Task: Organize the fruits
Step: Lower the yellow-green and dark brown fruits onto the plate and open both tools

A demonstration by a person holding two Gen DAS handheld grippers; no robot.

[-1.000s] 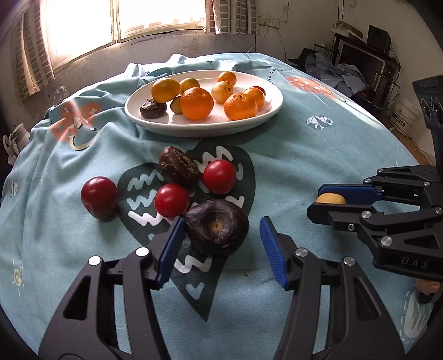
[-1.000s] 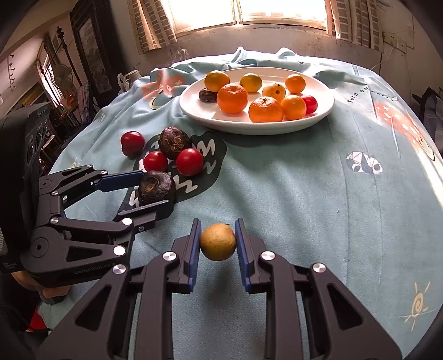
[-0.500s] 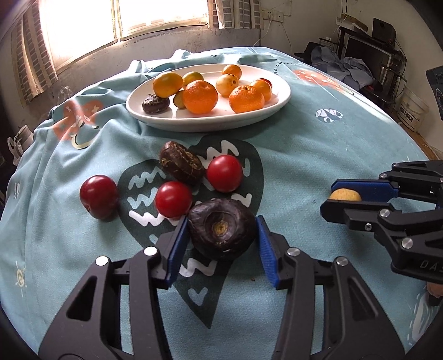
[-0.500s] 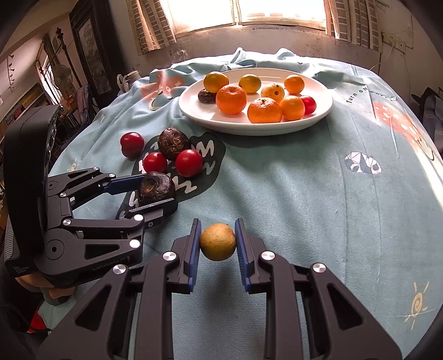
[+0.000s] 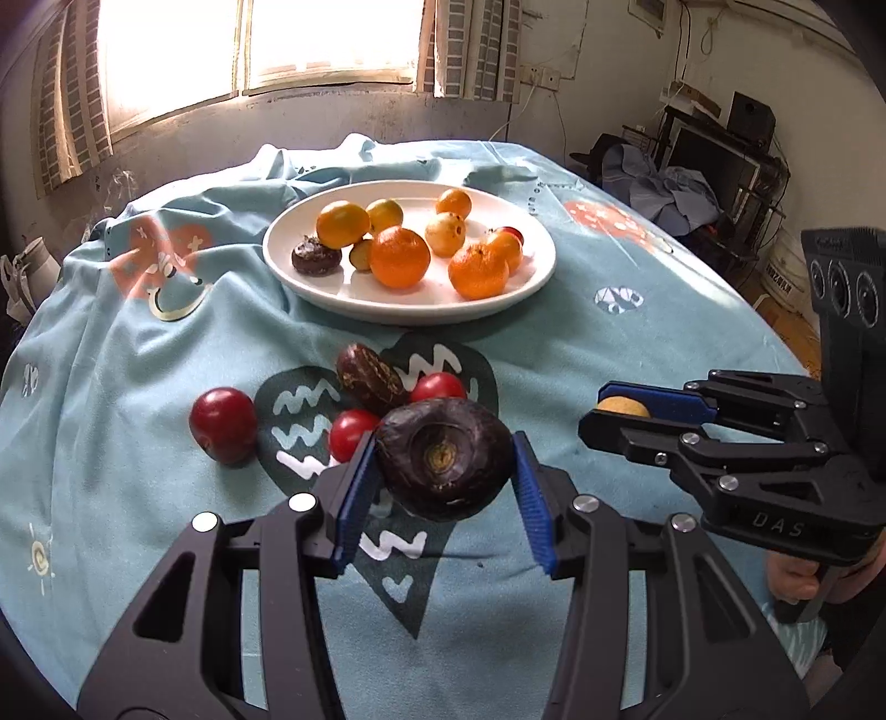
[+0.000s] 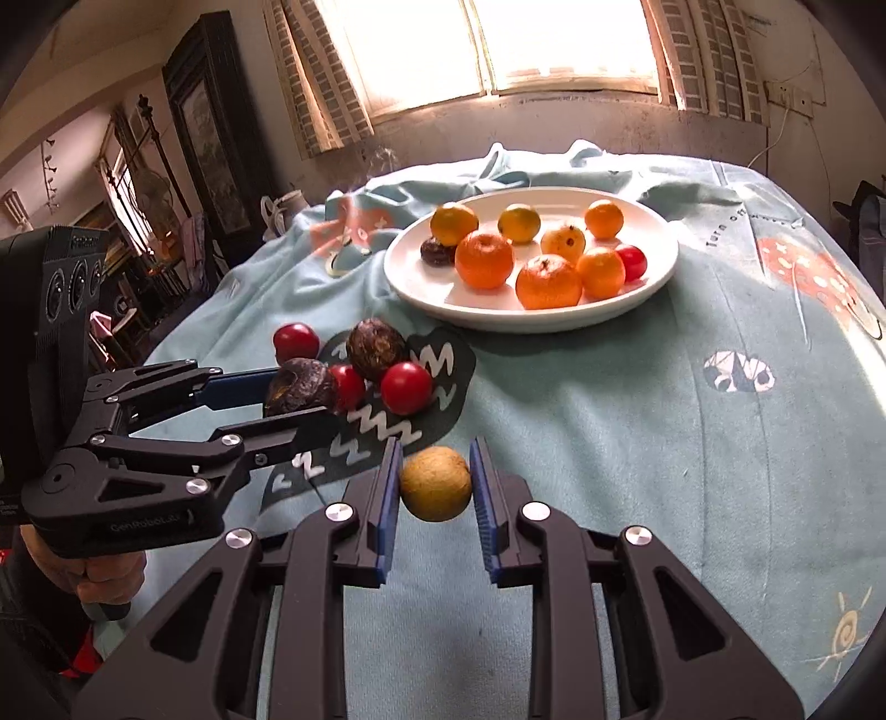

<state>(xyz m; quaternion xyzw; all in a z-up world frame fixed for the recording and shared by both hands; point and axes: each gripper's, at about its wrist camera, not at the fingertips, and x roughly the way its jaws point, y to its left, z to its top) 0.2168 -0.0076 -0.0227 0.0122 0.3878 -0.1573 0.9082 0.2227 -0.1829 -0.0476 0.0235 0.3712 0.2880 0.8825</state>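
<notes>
Two grips: my left gripper [image 5: 443, 471] clamps the dark fruit [image 5: 444, 458]; my right gripper [image 6: 434, 484] clamps the tan fruit [image 6: 436, 483].
Dark fruit: wrinkled, purple-black, yellowish dimple.
Tan fruit: round, dull, speckled.

Light-blue patterned tablecloth [image 5: 637, 343], sunlit window [image 6: 487, 44]

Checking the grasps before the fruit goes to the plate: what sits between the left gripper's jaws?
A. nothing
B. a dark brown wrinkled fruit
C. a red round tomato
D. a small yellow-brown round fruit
B: the left gripper is shut on the dark brown wrinkled fruit, both blue pads against it.
</notes>
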